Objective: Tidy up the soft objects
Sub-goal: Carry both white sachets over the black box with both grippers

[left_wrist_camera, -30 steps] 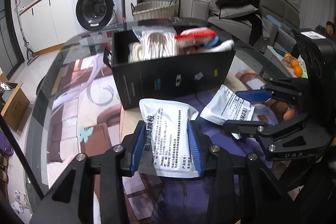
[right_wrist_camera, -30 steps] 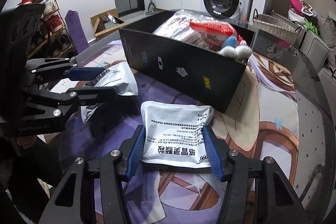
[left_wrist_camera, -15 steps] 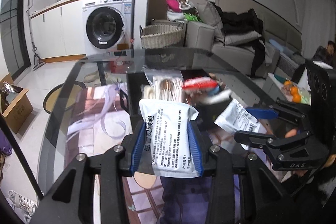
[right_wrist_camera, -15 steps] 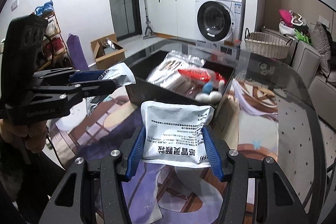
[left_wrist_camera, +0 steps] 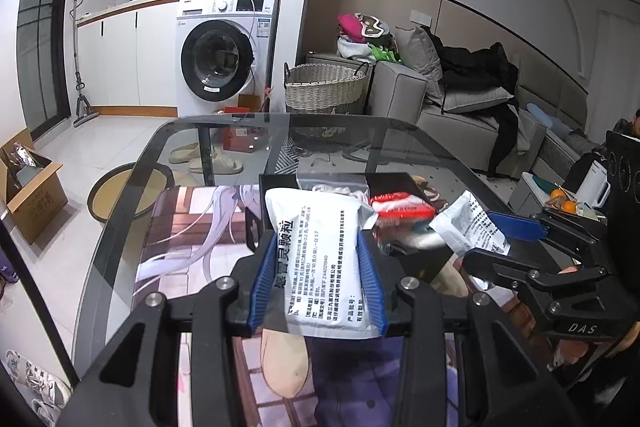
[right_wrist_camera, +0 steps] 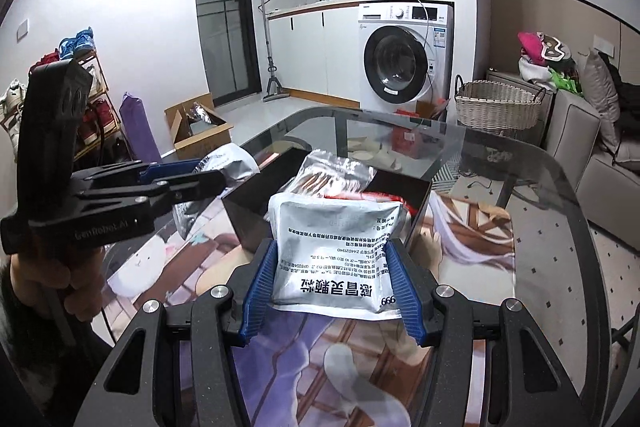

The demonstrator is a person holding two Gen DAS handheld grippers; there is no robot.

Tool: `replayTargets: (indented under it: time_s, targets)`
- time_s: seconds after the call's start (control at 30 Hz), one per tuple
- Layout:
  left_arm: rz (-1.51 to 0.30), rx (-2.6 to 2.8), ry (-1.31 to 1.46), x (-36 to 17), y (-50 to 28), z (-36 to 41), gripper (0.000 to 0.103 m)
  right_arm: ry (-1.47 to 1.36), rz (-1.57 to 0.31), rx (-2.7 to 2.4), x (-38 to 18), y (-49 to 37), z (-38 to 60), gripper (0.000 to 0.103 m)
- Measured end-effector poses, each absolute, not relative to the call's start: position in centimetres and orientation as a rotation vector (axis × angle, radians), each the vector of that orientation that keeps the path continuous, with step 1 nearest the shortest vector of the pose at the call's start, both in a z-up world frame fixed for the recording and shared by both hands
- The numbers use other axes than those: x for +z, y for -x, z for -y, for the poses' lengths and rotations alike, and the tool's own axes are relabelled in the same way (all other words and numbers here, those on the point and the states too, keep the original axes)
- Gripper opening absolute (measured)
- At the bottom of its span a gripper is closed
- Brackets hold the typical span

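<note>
My left gripper is shut on a white medicine packet with black print, held in the air above the table. My right gripper is shut on a second, silver-white packet. Each gripper shows in the other's view, the right gripper with its packet and the left gripper with its packet. Just beyond both packets stands a black box holding a clear bag and a red-and-white pack.
The glass table carries a printed anime mat. Beyond it stand a washing machine, a wicker basket and a grey sofa. A cardboard box sits on the floor at left.
Both grippers have lifted their packets off the table and risen; the black box now sits lower and further in both views.
</note>
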State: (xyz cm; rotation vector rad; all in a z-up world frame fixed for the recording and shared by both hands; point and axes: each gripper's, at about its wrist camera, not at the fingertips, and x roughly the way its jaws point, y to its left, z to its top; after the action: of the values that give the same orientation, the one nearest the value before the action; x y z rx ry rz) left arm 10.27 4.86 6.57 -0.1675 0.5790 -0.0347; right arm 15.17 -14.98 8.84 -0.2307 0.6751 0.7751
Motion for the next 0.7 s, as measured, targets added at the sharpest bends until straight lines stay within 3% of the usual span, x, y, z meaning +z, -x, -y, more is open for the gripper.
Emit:
replayTargets:
  time_s: [0.7]
  targets:
    - [-0.568, -0.01, 0.169, 6.9, -15.0, -5.0, 0.039, 0.222, -0.677, 0.714, 9.3, -20.1, 12.1, 0.056]
